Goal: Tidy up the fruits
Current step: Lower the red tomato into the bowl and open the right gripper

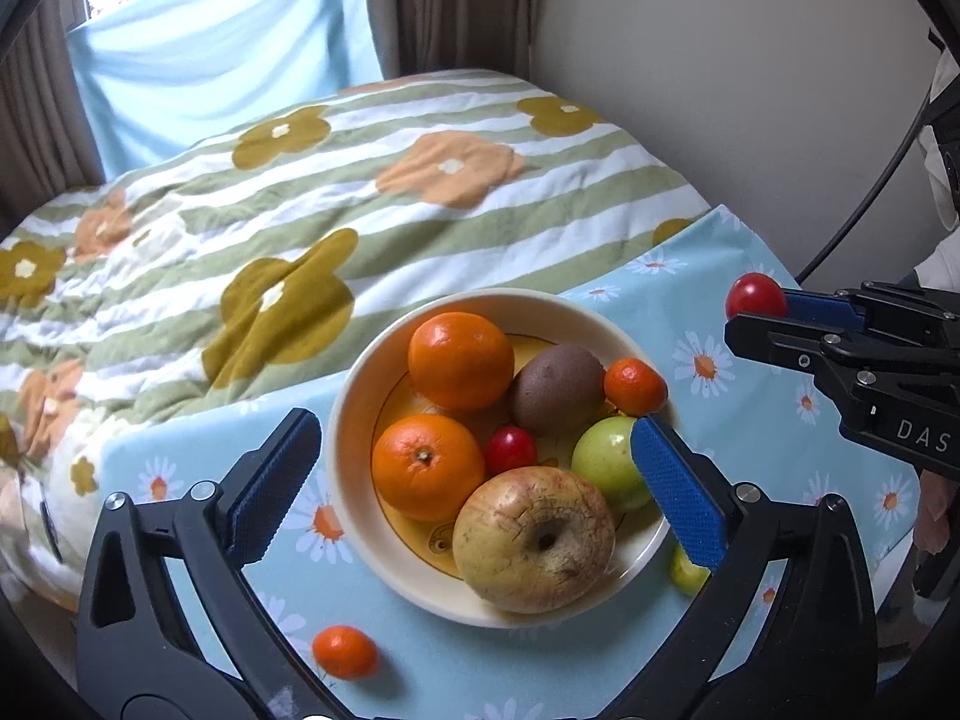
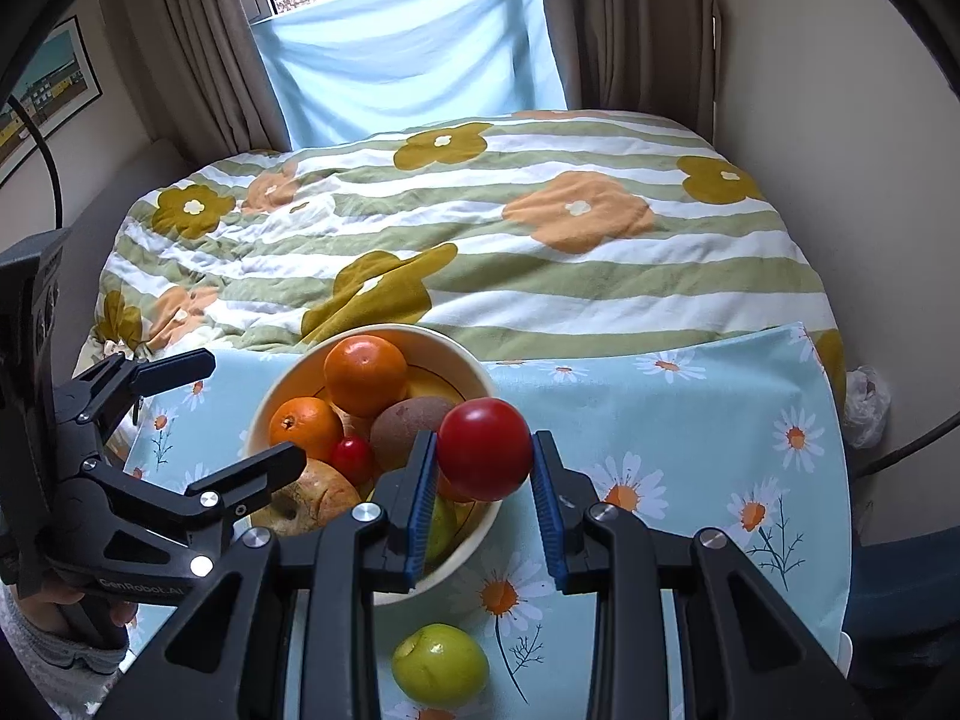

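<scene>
A round cream bowl with a yellow printed inside stands on the worktop, which is covered by a pale blue cloth printed with daisies. In the bowl lie two smooth, glossy oranges, one at the far side and one at the near left. Beside them sit a brown, fuzzy, egg-shaped kiwi, a small mandarin against the right rim, a green apple, a little shiny red cherry tomato in the middle, and a large dull, blotchy yellow-red apple at the near rim.

The right claw is clamped on a second round, glossy red tomato, its ribbed blue pads pressed to either side, held above the bowl's right rim. The left claw stands wide apart with nothing in it, its blue textured pads straddling the near half of the bowl.

Outside the bowl, a small mandarin lies on the cloth at the near left, and a small green fruit rests on the cloth just beside the bowl's near right edge. Beyond the worktop is a bed under a soft, rumpled quilt with green and white stripes and big ochre and orange flowers.
</scene>
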{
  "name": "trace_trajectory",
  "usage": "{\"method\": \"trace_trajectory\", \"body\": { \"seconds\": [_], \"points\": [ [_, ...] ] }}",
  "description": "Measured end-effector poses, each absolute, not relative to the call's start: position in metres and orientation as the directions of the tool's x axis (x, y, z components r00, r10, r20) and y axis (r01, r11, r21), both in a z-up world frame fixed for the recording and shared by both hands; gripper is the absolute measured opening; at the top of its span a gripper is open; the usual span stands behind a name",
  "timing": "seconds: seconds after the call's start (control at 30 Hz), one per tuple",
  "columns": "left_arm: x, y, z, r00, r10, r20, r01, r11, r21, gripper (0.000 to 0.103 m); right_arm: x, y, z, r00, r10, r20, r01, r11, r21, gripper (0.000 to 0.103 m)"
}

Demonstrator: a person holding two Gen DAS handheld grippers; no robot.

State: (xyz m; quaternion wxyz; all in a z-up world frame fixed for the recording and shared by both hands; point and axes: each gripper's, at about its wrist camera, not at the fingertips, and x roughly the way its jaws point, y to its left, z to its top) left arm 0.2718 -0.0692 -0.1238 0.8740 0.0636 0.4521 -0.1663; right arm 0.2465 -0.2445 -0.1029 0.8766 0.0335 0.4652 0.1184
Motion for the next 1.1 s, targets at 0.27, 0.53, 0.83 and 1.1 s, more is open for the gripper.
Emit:
{"method": "trace_trajectory", "body": {
  "seconds": [0.27, 0.53, 0.83, 1.1],
  "points": [
    [0.252, -0.039, -0.118, 0.552, -0.19, -0.812, 0.263, 0.964, -0.047, 0.103, 0.254, -0.227, -0.104, 0.516, 0.282, -0.808, -0.246, 0.953, 0.176, 0.029],
    [0.235, -0.01, -0.113, 0.574, -0.127, -0.809, 0.17, 0.985, -0.034, 0.103, 0.264, -0.197, -0.111, 0.456, 0.357, -0.815, -0.338, 0.917, 0.212, 0.029],
    [0.21, 0.018, -0.125, 0.565, -0.071, -0.822, 0.067, 0.997, -0.04, 0.103, 0.271, -0.175, -0.134, 0.389, 0.385, -0.837, -0.378, 0.895, 0.236, 0.029],
    [0.191, 0.02, -0.127, 0.565, -0.041, -0.824, 0.028, 0.999, -0.03, 0.103, 0.266, -0.17, -0.131, 0.409, 0.385, -0.827, -0.414, 0.886, 0.208, 0.061]
  ]
}}
